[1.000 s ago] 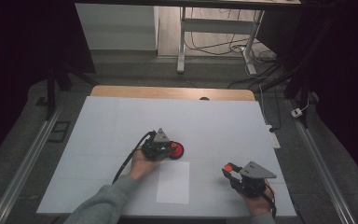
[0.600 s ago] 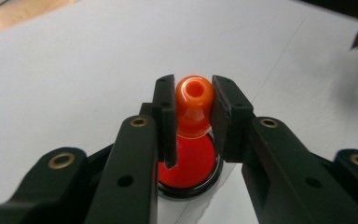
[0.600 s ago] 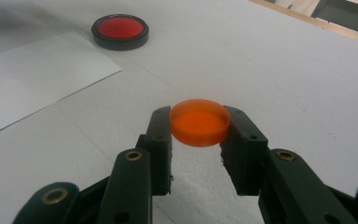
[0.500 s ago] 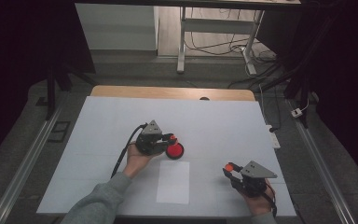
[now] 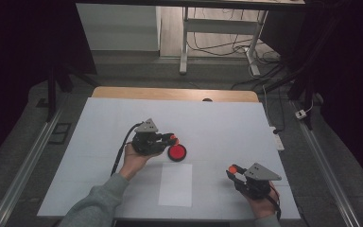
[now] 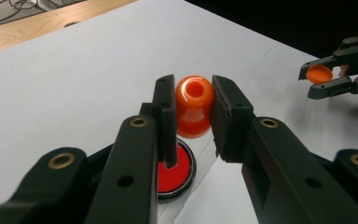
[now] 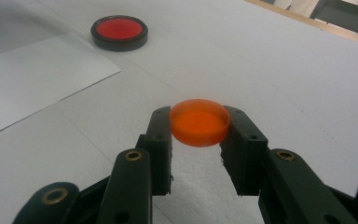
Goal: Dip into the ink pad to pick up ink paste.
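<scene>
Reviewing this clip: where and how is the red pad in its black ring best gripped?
Grip the red pad by its black outer rim, probably coming straight down with jaws spanning its width. It lies flat and low on the table, so only the round rim offers opposing sides.

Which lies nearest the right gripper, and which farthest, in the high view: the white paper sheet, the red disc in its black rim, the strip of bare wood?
From the right gripper:
1. White paper sheet, just to its left.
2. Red disc, beyond the sheet's far edge.
3. Wood strip, along the table's far side.
</scene>
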The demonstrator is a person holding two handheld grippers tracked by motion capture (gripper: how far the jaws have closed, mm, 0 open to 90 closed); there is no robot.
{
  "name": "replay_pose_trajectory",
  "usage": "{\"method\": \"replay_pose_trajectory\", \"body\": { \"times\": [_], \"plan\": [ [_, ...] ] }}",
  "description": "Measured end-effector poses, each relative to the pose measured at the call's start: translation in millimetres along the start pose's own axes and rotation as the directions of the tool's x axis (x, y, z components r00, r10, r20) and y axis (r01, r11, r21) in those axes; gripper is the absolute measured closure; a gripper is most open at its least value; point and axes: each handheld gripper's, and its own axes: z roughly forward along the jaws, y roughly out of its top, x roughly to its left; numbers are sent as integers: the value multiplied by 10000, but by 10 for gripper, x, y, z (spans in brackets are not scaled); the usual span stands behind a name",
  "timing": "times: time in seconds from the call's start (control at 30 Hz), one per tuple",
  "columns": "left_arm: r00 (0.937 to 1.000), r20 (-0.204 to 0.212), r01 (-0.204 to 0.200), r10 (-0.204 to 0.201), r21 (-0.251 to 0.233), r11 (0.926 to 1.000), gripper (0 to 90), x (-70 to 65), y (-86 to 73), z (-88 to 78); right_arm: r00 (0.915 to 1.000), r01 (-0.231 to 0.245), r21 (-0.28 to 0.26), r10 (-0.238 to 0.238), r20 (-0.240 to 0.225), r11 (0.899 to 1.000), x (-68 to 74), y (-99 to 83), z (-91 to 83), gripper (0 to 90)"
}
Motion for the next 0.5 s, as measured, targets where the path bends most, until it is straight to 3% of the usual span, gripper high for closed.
{"method": "replay_pose_trajectory", "body": {
  "times": [0.17,0.3,0.5],
  "plan": [
    [9999,161,32,-32,-9,10000,722,3,3,-54,10000,37,-9,-37,16,10000,0,1,0,645],
    [9996,103,-275,274,86,9996,721,-38,14,-81,10000,61,23,-61,34,10000,0,2,-1,644],
    [9979,562,-336,329,114,9994,721,-94,28,-94,10000,18,29,-18,51,10000,-9,0,10,644]
  ]
}}
